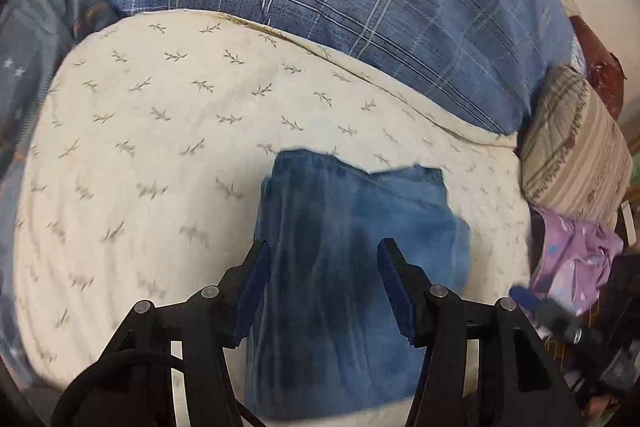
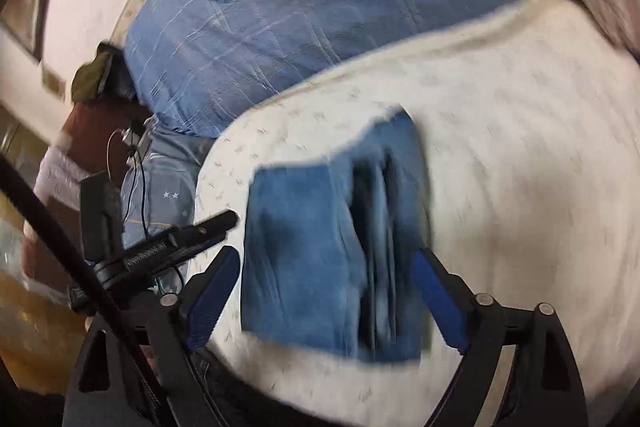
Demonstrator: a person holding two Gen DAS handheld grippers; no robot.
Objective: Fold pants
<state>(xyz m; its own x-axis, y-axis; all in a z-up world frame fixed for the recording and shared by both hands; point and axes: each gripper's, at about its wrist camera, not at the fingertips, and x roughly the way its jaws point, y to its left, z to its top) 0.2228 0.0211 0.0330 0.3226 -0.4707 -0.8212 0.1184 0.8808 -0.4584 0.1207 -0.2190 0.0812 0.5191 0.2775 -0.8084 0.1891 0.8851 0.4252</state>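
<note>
Both hand-held grippers, left [image 1: 324, 247] and right [image 2: 324, 259], hung open and empty just over the folded blue pants [image 1: 352, 243], whose long side ran away from them on the bed [image 1: 160, 131].

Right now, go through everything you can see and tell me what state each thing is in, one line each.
Jeans: folded into a compact stack, lying flat on the cream sheet.
Cream sheet: spread out, mostly smooth.
Blue plaid pillow: lying behind the sheet.
Striped pillow: at the sheet's edge.
Purple garment: crumpled, unfolded.
Left tool: open, above the jeans, holding nothing.
Right tool: open wide, empty.
</note>
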